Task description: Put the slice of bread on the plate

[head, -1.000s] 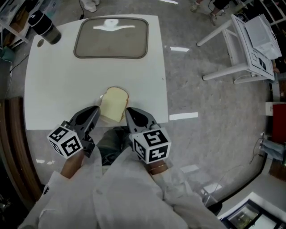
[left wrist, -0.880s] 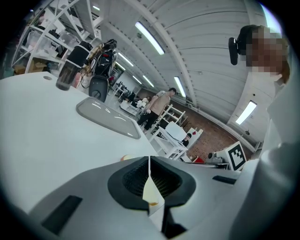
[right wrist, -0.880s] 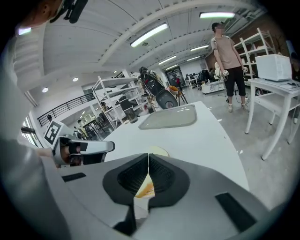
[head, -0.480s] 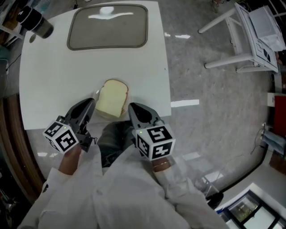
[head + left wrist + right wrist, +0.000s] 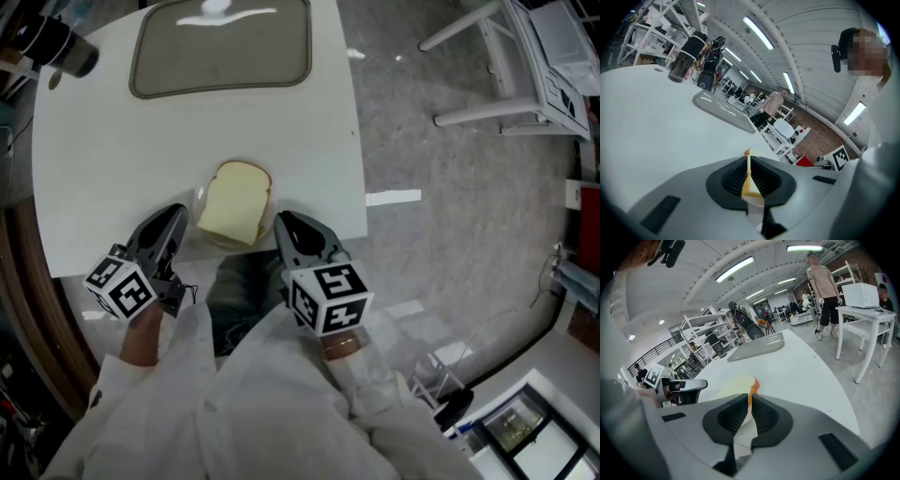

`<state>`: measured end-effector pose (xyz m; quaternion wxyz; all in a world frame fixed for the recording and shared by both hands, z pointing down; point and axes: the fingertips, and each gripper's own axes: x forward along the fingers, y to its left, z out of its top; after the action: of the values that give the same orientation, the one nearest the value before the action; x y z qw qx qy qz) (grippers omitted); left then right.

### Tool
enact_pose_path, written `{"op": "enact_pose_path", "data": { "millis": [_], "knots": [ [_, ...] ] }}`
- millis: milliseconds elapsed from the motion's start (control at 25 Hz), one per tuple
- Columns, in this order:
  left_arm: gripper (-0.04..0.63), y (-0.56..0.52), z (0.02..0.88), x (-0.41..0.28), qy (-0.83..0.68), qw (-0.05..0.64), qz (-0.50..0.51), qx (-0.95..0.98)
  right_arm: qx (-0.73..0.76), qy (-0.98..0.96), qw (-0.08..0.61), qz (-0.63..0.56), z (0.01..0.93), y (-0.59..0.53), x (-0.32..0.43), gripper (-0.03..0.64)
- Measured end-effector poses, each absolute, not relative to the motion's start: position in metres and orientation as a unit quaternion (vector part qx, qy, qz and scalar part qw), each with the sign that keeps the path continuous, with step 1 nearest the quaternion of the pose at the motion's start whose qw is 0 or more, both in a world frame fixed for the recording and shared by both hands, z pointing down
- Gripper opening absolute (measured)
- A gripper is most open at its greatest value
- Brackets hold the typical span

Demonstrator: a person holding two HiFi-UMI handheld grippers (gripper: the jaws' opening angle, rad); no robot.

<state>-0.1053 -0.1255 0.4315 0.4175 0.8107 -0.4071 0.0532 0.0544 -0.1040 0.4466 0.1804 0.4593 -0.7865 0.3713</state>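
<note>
A pale slice of bread with a brown crust hangs over the near edge of the white table. My left gripper is shut on its left edge and my right gripper on its right edge. In the left gripper view the crust sits edge-on between the closed jaws of that gripper. From the right gripper the slice spreads out beyond the jaws. A thin pale rim, perhaps the plate, shows at the bread's left side; the bread hides the rest.
A grey tray lies at the table's far end, with a dark tumbler at the far left corner. A white stand is on the grey floor to the right. A person stands in the background of the right gripper view.
Both grippers have sunk toward the table with the bread still held between them. Their jaws have not changed.
</note>
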Motion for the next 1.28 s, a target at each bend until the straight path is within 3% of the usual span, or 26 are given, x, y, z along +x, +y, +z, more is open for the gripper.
{"op": "enact_pose_path", "data": {
  "millis": [880, 1280],
  "knots": [
    [0.023, -0.116, 0.457, -0.099, -0.373, 0.46, 0.107, 0.798, 0.476, -0.756, 0.191, 0.408, 0.472, -0.106, 0.053, 0.03],
    [0.097, -0.109, 0.467, -0.098, -0.373, 0.47, 0.151, 0.786, 0.47, -0.754, 0.197, 0.415, 0.474, -0.102, 0.051, 0.044]
  ]
}}
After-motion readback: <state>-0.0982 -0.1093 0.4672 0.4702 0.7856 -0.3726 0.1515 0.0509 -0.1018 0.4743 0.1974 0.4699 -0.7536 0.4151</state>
